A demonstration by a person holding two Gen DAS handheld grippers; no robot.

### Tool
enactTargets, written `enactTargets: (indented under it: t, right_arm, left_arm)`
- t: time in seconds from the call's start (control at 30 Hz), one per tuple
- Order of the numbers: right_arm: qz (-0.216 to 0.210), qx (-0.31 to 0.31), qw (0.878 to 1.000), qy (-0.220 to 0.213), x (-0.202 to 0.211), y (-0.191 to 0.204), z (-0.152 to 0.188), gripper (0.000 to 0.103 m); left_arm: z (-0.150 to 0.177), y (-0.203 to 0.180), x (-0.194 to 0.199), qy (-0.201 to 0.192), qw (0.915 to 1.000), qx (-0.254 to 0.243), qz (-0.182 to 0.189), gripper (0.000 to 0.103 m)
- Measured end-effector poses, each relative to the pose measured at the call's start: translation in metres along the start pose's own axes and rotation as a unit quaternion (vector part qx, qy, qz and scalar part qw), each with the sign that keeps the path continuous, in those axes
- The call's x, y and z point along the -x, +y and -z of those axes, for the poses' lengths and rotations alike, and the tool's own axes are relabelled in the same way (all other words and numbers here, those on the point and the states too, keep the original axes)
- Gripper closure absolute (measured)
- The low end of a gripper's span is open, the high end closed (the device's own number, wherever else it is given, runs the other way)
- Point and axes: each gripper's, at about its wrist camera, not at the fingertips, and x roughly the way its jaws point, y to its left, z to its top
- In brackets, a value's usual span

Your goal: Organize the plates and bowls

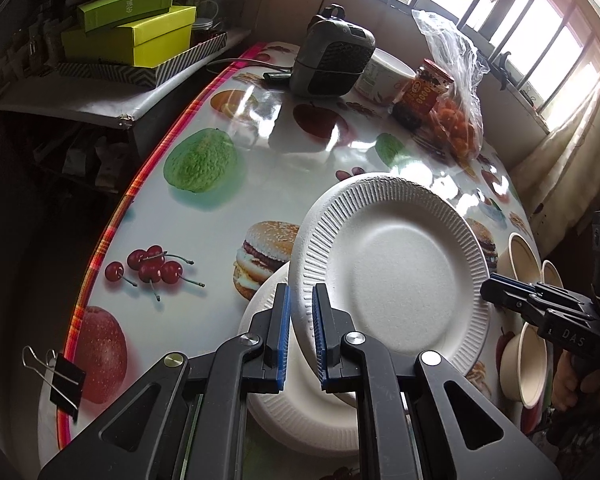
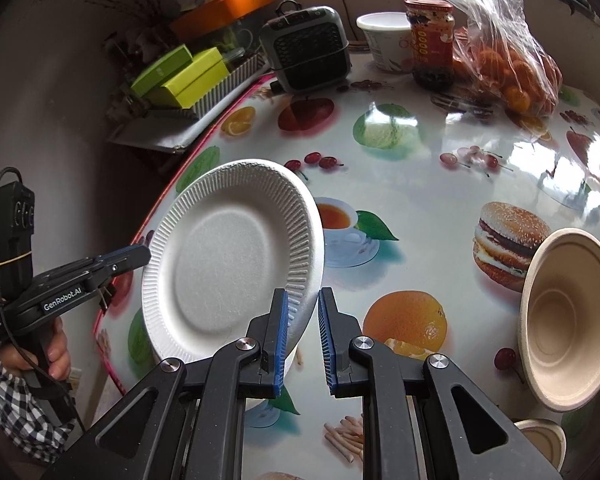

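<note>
My left gripper (image 1: 301, 320) is shut on the rim of a white paper plate (image 1: 400, 268) and holds it tilted above another white paper plate (image 1: 296, 412) on the table. The held plate also shows in the right wrist view (image 2: 228, 264), with the left gripper (image 2: 140, 254) at its left edge. My right gripper (image 2: 303, 332) is open and empty, its left finger just in front of that plate's right rim. In the left wrist view the right gripper (image 1: 496, 290) sits at the plate's right edge. Beige bowls (image 1: 524, 364) lie at the right; one (image 2: 572, 332) is tipped on its side.
The table (image 2: 420, 208) has a glossy fruit-print cloth. At the back stand a small grey heater (image 1: 332, 60), a white tub (image 2: 384, 40), a red-labelled jar (image 2: 432, 44) and a bag of oranges (image 2: 512, 72). A binder clip (image 1: 60, 376) grips the left table edge. Green boxes (image 1: 128, 32) sit on a side shelf.
</note>
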Motion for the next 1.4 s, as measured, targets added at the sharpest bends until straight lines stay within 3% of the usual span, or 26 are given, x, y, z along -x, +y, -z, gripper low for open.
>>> enactTargets:
  t: [1.4]
  right_arm:
    - [-0.005,0.007,0.999,0.036,-0.034,0.016,0.028,0.088]
  left_arm:
    - [0.041,0.028,-0.005,0.022,0.9994,0.024,-0.010,0.092]
